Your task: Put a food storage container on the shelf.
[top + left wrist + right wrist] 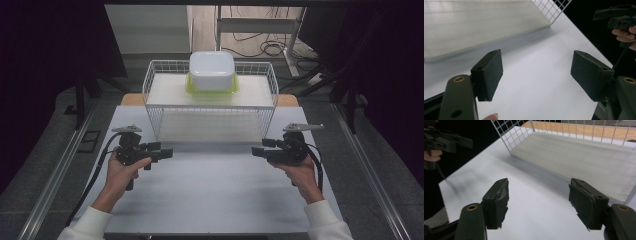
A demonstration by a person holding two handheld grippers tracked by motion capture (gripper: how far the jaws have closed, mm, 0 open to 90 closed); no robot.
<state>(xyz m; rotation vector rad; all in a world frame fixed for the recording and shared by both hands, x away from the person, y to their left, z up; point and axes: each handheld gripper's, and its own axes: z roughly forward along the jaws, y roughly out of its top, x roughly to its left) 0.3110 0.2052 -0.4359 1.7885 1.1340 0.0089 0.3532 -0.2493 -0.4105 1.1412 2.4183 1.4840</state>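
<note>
While the lidded box [212,71] sits untouched on top of the wire rack [159,107], the left gripper [161,153] and right gripper [259,151] hover spread and empty over the table [210,190], so the work seems barely begun.

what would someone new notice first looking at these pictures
Most striking is the white lidded container with a yellow-green rim, sitting on the top shelf of a white wire rack at the far side of the white table. Nearer the person, the left gripper and right gripper point toward each other over the bare tabletop, each held in a hand. In the gripper views both stand open with nothing between their jaws.
</note>
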